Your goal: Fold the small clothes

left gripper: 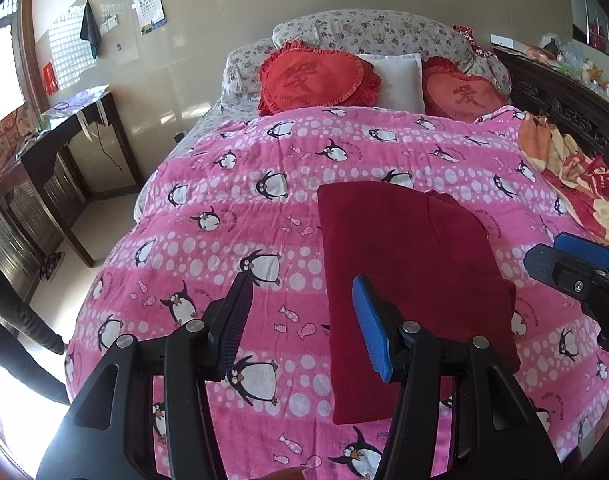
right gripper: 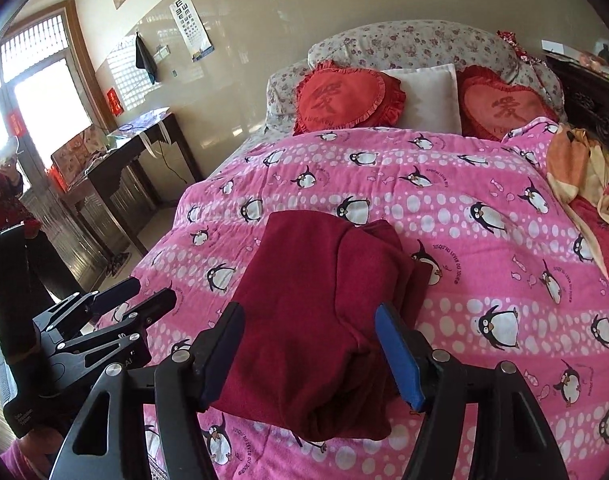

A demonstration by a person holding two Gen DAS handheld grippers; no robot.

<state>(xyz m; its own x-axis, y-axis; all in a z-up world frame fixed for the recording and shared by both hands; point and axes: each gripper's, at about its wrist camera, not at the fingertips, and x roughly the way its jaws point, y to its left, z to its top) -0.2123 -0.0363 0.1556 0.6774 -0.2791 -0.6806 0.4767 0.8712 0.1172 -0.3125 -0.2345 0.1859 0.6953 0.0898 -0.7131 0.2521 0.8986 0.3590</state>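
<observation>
Both grippers are hovering empty over a folded dark red garment (right gripper: 320,320) lying mid-frame on a pink penguin blanket (right gripper: 484,280): left gripper (left gripper: 300,320) standing half open, right gripper (right gripper: 310,344) opening wider.

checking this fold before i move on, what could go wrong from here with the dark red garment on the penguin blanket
1. The dark red garment is folded unevenly: an upper layer sits bunched toward its right side, so it may slump open.
2. Both the left hand-held gripper and the right hand-held gripper stand open with nothing gripped, so nothing holds the fold.
3. The soft, wrinkled pink penguin blanket could let the stack shift when it is next gripped.
</observation>
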